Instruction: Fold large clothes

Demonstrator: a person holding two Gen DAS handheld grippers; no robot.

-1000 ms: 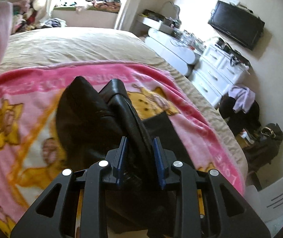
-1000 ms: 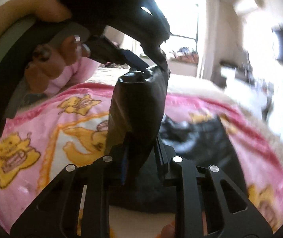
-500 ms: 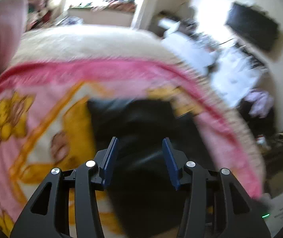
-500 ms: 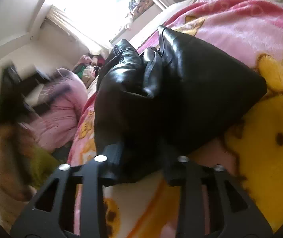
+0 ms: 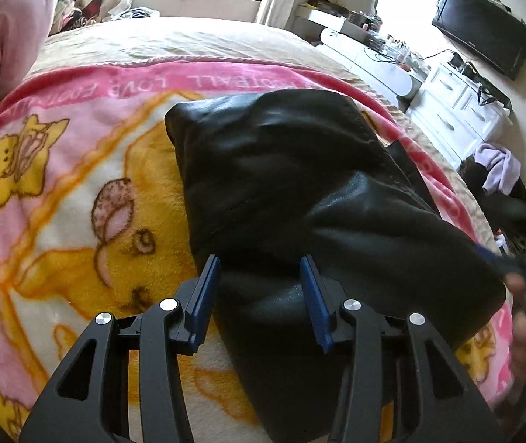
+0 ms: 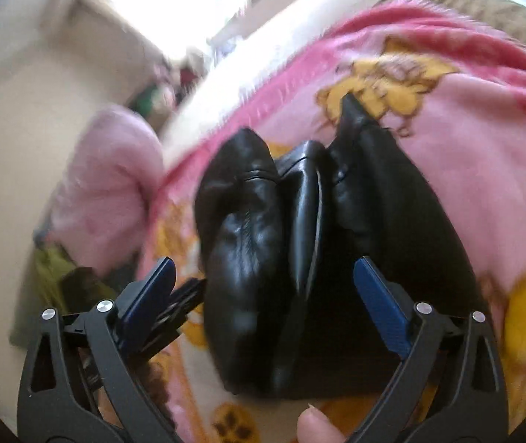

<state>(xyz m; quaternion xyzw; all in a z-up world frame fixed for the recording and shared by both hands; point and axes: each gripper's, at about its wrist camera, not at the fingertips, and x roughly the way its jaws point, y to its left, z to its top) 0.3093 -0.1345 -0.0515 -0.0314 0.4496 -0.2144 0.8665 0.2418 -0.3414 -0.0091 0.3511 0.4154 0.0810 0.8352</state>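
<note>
The black leather garment [image 5: 300,192] lay folded — likely heavy, slick, best gripped at edges; left gripper [image 5: 261,295] parted, right gripper [image 6: 263,295] opening, both empty.

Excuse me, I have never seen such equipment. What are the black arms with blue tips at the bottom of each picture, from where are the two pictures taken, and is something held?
No robot is here: a person holds a hand-held gripper in each hand. Each gripper carries a wide-angle camera looking forward along its two fingers, so the black arms with blue pads are the gripper itself. One picture comes from the left gripper, the other from the right gripper.

Both look at a bed covered by a pink cartoon blanket. On it lies a black leather garment, already folded into a bundle.

The left gripper's pads stand apart with the garment between them; they do not seem to press it. The right gripper's jaws are opening wide, with the garment lying between them, not gripped. So nothing is held now.
</note>
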